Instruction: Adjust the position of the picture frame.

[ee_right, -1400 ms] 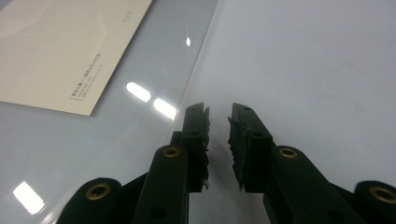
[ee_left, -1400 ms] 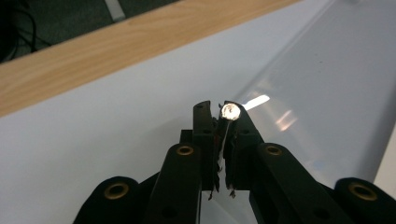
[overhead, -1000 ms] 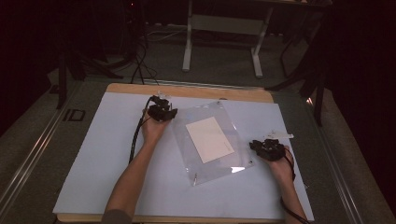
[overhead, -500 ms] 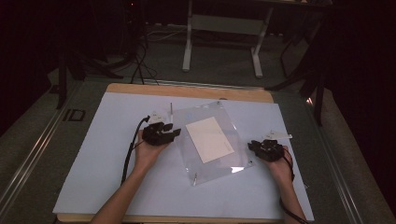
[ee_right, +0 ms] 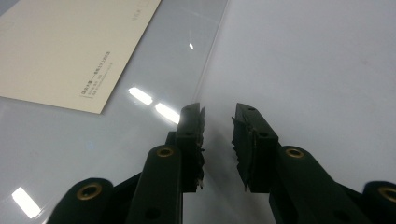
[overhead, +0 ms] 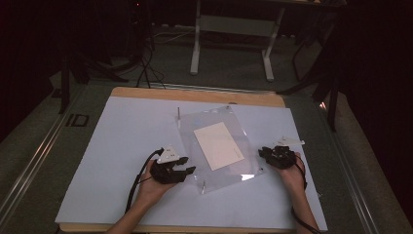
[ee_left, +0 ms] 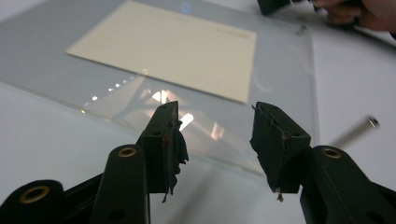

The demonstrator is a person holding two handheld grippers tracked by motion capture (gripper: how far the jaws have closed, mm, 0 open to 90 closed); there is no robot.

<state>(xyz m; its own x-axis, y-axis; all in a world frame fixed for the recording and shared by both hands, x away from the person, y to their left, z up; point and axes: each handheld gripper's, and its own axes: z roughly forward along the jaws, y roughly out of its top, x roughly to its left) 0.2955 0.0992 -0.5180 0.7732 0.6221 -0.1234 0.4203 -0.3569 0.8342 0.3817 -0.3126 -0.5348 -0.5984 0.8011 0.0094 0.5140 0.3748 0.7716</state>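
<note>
Flanking a clear sheet (overhead: 219, 146) on the white table (overhead: 112, 146), 2 hand-held grippers rest low.

Left gripper (overhead: 187, 171), jaws well apart and empty, faces the sheet's near corner; right gripper (overhead: 262, 154), jaws slightly parted and empty, straddles its right edge; cream card (overhead: 218, 146) lies centred.

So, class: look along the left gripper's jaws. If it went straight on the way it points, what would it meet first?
Most likely the near edge of the clear plastic sheet, which lies flat just ahead of the open left gripper. The cream card lies farther on. Depth is hard to judge, so the jaws might slide over the edge.
</note>
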